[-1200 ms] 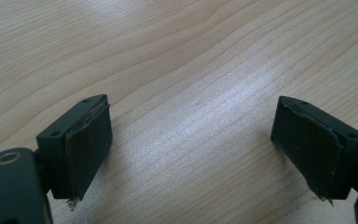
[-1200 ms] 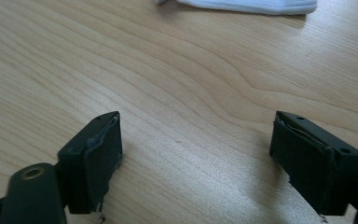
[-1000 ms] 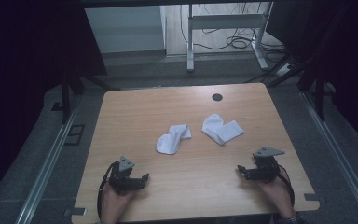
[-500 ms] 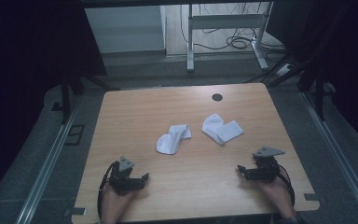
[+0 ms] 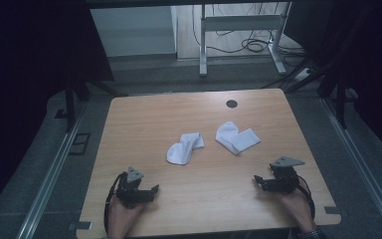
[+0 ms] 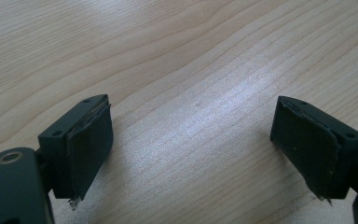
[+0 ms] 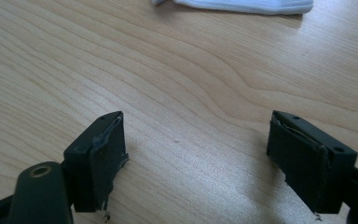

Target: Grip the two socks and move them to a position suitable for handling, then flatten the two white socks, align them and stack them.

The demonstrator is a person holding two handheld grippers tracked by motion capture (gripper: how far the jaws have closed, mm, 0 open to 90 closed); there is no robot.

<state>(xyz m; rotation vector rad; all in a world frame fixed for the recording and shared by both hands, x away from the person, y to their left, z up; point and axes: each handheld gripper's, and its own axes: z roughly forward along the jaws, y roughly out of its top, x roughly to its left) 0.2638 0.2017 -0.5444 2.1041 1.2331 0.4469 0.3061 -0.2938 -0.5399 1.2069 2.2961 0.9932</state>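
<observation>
while both crumpled white socks (image 5: 185,147) (image 5: 236,137) lie untouched mid-table, left gripper (image 5: 149,190) and right gripper (image 5: 259,182) wait wide open, empty — the right's jaws just closing slightly; all work left.

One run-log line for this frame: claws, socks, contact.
left claw: open, empty | right claw: open, empty, just been closing slightly | left sock, right sock: apart, mid-table | contact: none

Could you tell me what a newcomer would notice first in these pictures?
Two white socks lie crumpled side by side, apart from each other, near the middle of the wooden table. At its near edge the left gripper and the right gripper rest on the wood, one toward each corner, jaws open with nothing between them, well short of the socks.
</observation>
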